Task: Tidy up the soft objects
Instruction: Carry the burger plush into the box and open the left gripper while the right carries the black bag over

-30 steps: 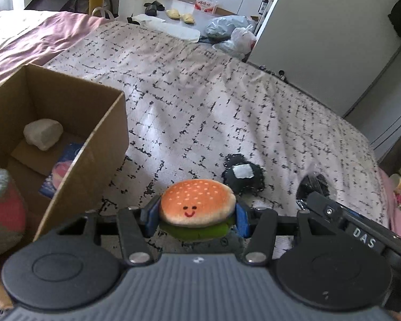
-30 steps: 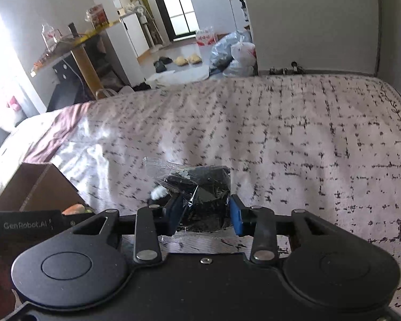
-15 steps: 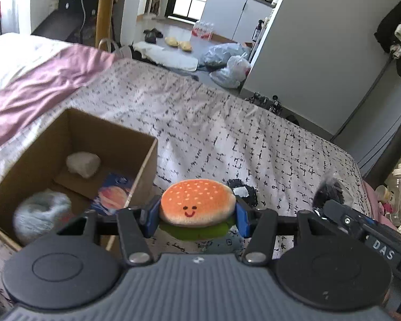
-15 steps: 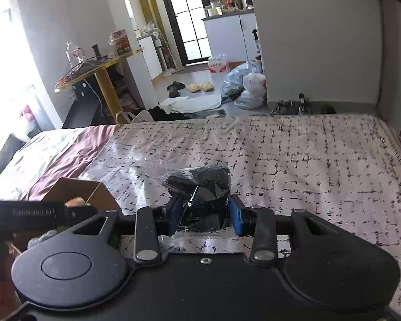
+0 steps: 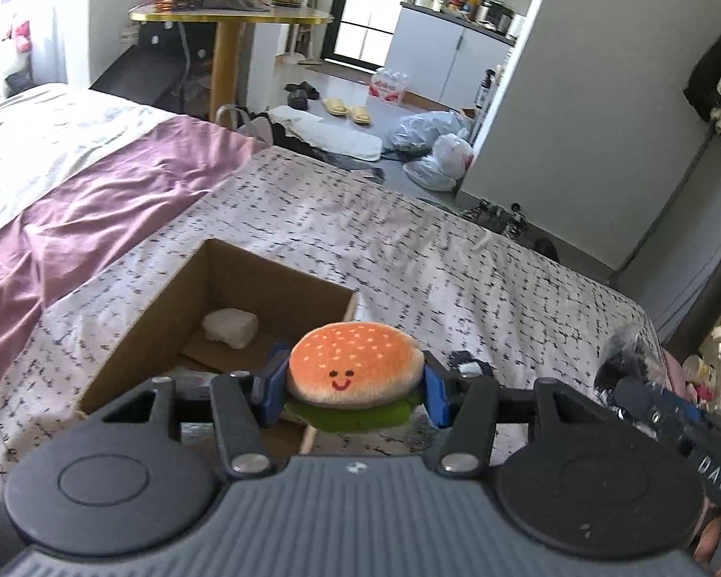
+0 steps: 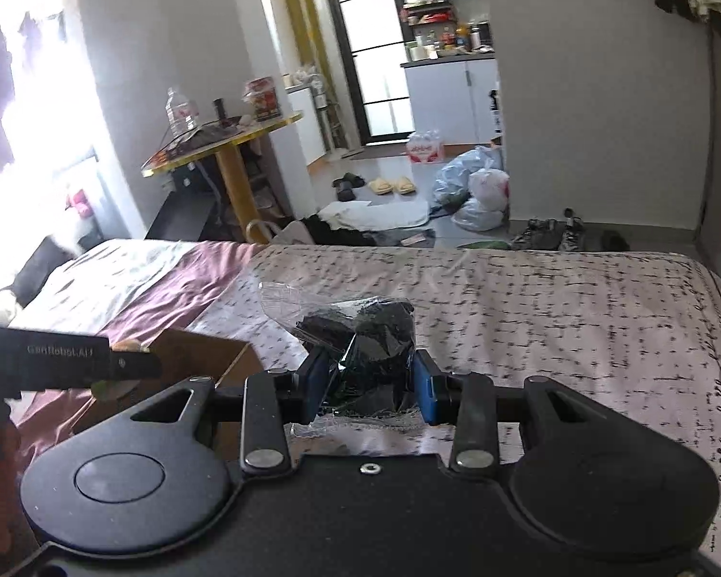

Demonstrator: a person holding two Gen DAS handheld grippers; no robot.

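My left gripper (image 5: 353, 389) is shut on a plush hamburger (image 5: 353, 368) with an orange bun and a smiling face, held high above the bed beside the open cardboard box (image 5: 168, 317). A white soft lump (image 5: 229, 328) lies in the box. My right gripper (image 6: 367, 387) is shut on a clear plastic bag of black fabric (image 6: 365, 336), held above the bed; it also shows at the right of the left wrist view (image 5: 622, 360). A black soft object with a white patch (image 5: 466, 365) lies on the bed behind the left gripper. The box corner shows in the right wrist view (image 6: 206, 360).
The bed has a black-and-white patterned cover (image 5: 408, 259) and a purple sheet (image 5: 86, 211) on its left. Beyond the bed are a yellow table (image 5: 230, 14), slippers (image 5: 346, 110) and plastic bags (image 5: 432, 144) on the floor. The left gripper's body (image 6: 62, 365) crosses the right wrist view.
Both grippers have risen well above the bed with their objects. The box now looks smaller and farther below the left gripper, and more of the room is in view.
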